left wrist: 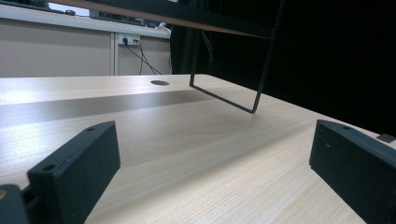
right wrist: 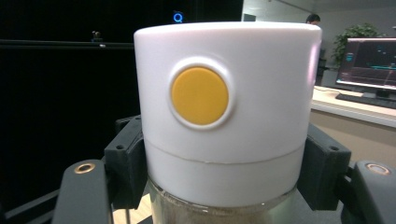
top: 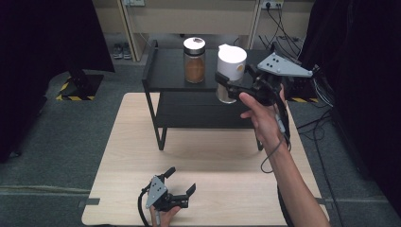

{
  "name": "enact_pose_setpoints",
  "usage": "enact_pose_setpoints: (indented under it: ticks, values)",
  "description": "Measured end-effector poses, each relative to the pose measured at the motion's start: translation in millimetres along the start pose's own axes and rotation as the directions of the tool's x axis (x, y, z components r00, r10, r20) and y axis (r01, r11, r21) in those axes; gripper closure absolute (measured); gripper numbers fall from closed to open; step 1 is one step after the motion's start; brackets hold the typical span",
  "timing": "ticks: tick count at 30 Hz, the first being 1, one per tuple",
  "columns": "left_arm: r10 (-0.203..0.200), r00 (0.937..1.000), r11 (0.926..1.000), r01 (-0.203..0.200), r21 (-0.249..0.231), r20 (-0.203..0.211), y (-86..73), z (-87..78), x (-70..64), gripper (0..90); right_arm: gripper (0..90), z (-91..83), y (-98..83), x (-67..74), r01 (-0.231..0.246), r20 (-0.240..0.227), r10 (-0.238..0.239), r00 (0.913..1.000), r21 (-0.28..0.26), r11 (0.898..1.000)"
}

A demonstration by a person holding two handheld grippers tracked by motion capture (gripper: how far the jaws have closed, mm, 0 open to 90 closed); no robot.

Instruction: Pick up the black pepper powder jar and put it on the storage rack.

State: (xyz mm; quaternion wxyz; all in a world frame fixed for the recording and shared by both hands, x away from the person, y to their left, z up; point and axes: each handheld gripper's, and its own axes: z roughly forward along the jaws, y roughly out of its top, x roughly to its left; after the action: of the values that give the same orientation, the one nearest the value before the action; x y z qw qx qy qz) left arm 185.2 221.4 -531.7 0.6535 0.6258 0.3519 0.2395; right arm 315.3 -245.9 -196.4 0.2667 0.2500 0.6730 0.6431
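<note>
R gripper (top: 226,84) clamps white-lid jar (top: 230,71) — prob. airborne; L gripper (top: 182,182) open.

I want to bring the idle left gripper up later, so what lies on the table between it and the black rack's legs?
Nothing: in the left gripper view the table is bare wood from the open left gripper up to the rack.

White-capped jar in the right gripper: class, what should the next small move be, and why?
Probably carry the jar a little further over the black shelf and lower it beside the brown jar. The right gripper is clamped on it at shelf-top height, and free space lies to the right of the brown jar.
</note>
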Motion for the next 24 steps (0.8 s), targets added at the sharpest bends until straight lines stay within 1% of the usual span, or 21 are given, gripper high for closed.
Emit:
enact_pose_setpoints:
  ticks: [4, 9, 18, 24]
  values:
    - [-0.002, 1.0, 1.0, 0.002, -0.001, 0.001, -0.2, 0.0, 0.0, 1.3, 30.8, 7.5, 2.7, -1.8, -0.008, 0.023, 0.008, 0.9997, -0.001, 1.0]
    - [-0.003, 1.0, 1.0, 0.003, -0.002, 0.001, -0.2, 0.0, 0.0, 1.3, 30.8, 16.8, 5.4, -3.4, -0.006, 0.051, 0.005, 0.9987, 0.008, 1.0]
    - [-0.004, 1.0, 1.0, 0.004, -0.002, 0.001, -0.3, -0.3, 0.3, 1.3, 30.8, 32.5, 4.9, -7.9, -0.021, 0.087, 0.02, 0.996, 0.006, 1.0]
    - [-0.005, 1.0, 1.0, 0.005, -0.003, 0.001, -0.5, -0.3, 0.4, 1.3, 30.8, 43.2, 5.1, -8.4, -0.03, 0.116, 0.029, 0.9928, 0.007, 1.0]
